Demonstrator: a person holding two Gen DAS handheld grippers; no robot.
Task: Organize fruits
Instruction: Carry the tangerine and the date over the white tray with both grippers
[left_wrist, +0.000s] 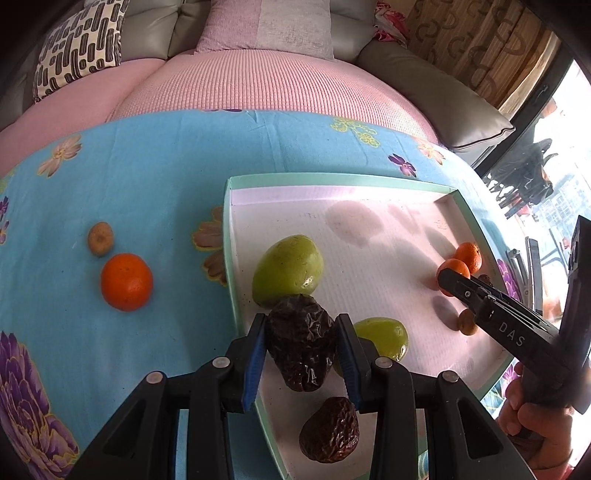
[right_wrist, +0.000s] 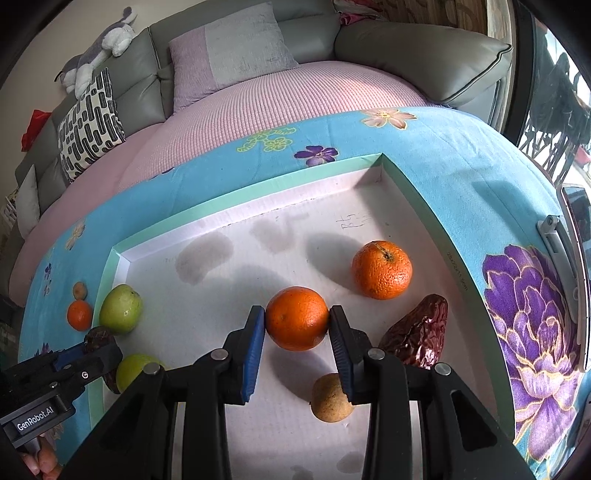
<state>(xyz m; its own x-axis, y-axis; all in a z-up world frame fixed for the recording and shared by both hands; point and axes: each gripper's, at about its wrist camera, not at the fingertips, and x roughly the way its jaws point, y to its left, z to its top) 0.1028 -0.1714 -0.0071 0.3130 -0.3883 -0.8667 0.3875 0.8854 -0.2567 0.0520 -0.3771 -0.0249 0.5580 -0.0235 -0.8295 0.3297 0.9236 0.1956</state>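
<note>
While my left gripper (left_wrist: 300, 356) jaws hold the date (left_wrist: 300, 350) and right gripper (right_wrist: 297, 338) jaws hold the orange (right_wrist: 296, 318), I should lower both softly.

You can read "DAS" in pale letters on the black plastic body of the right gripper (left_wrist: 452, 282) in your left wrist view. "GenRobot.AI" sits on a small black label on the left gripper (right_wrist: 88, 349) in the right wrist view. Handwriting and the printed digits on the white-floored, mint-rimmed cardboard tray (right_wrist: 436, 221) are too small to read.
</note>
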